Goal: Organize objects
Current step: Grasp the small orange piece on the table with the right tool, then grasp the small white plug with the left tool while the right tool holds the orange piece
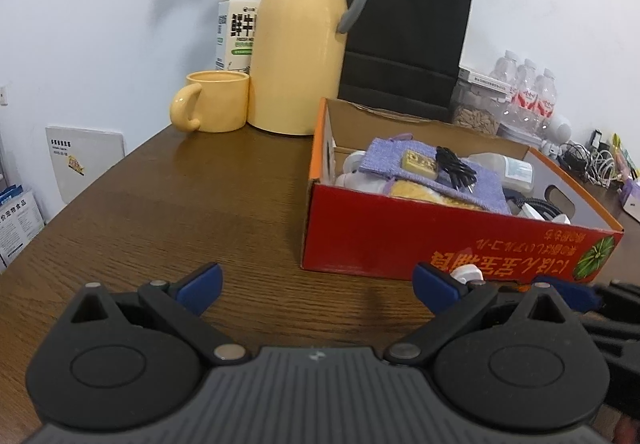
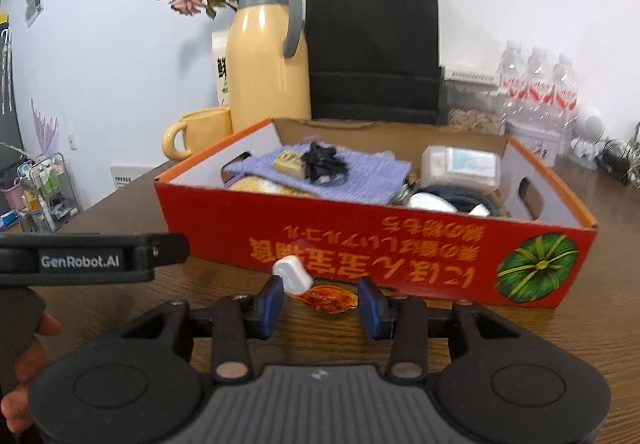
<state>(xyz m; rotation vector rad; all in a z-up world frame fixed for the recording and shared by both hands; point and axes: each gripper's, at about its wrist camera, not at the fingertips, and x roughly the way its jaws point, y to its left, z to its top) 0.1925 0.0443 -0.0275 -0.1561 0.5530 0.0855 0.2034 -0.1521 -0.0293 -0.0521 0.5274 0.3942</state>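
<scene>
A red cardboard box (image 1: 400, 236) (image 2: 224, 219) stands open on the brown table. Inside it lie a purple cloth (image 2: 360, 171), a black cable bundle (image 2: 324, 163), a small yellow case (image 2: 288, 163) and a white container (image 2: 460, 165). Just in front of the box, my right gripper (image 2: 321, 304) is shut on a small item with a white top and a translucent orange-red body (image 2: 328, 298), low over the table. My left gripper (image 1: 318, 288) hovers open to the left of the box with nothing between its fingers. It shows side-on in the right wrist view, (image 2: 120, 256).
Behind the box stand a yellow thermos jug (image 1: 298, 55), a yellow mug (image 1: 216, 101), a milk carton (image 1: 236, 27) and a black paper bag (image 1: 408, 39). Water bottles (image 2: 536, 83) and tangled cables (image 1: 592, 159) sit at the far right. A hand (image 2: 24, 364) holds the left gripper.
</scene>
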